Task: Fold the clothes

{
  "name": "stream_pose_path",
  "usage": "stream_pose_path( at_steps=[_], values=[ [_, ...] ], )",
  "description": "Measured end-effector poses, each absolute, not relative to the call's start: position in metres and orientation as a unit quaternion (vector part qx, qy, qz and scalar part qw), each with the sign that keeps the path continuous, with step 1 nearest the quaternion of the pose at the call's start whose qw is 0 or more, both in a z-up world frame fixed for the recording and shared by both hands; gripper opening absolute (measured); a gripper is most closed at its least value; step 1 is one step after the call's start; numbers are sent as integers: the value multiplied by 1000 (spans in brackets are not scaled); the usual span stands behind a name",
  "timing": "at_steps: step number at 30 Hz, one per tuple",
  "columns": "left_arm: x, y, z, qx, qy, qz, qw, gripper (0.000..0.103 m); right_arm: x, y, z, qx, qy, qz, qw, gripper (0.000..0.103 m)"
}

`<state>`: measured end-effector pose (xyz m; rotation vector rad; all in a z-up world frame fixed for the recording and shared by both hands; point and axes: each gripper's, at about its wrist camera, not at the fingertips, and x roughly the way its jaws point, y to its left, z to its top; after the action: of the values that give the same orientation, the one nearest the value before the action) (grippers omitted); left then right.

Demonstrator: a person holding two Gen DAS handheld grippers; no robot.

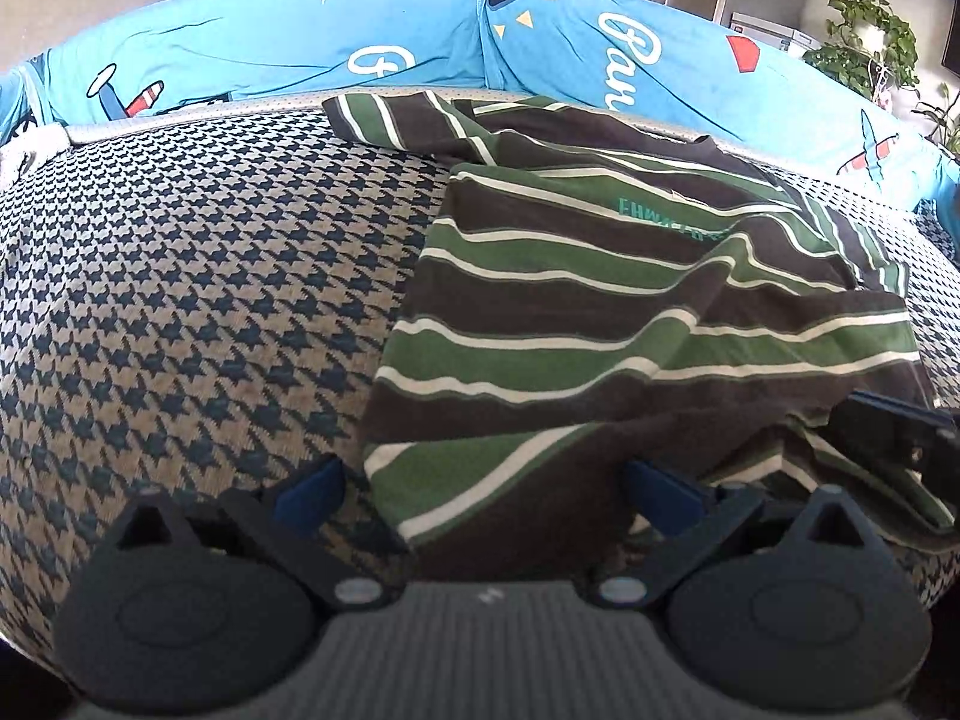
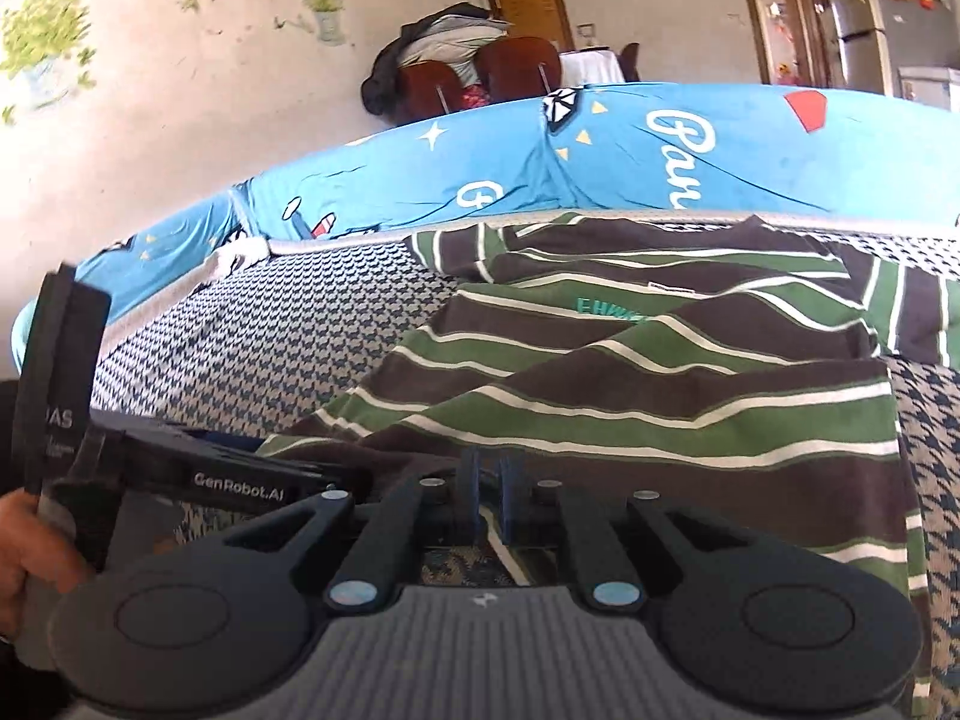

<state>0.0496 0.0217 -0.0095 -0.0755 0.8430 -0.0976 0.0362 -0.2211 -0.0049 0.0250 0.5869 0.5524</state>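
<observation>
I see a wide cushion with a houndstooth cover (image 1: 180, 276) filling most of both views, and behind it a long blue cushion (image 1: 270, 42) printed with stars and white script. On the houndstooth cover lies the striped shirt (image 1: 600, 312), green, brown and white, spread toward the right side of the left wrist view with one sleeve reaching back to the blue cushion. Its near part is folded over on itself, and teal lettering shows on the chest.

My left hand-held gripper (image 1: 480, 492) hangs over the shirt's near left corner with its jaws wide apart; the corner lies between the blue fingers, but they are not pressing on it. In the right wrist view that gripper comes in from the left, held by a person's hand (image 2: 30, 546).

My right hand-held gripper (image 2: 487, 495) has its blue fingers drawn almost together at the shirt's near hem. I cannot tell whether any cloth is pinched between them.
</observation>
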Motion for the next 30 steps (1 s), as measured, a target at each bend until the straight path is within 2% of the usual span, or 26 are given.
stream_pose_path(
  at_steps=[4, 8, 16, 21, 30],
  values=[
    [51, 23, -9, -40, 410, -48, 910, 103, 32, -208, -9, -36, 279, 280, 918, 15],
    [52, 23, -9, -44, 410, -48, 910, 103, 27, -202, -12, -84, 268, 275, 919, 34],
    [53, 26, -9, -52, 412, -51, 908, 103, 23, -186, -19, -184, 259, 278, 906, 35],
    [55, 27, -9, -59, 413, -53, 907, 103, 22, -181, -22, -243, 242, 275, 898, 43],
    [56, 32, -8, -74, 414, -56, 906, 103, 32, -168, -35, -298, 235, 279, 882, 44]
  ],
)
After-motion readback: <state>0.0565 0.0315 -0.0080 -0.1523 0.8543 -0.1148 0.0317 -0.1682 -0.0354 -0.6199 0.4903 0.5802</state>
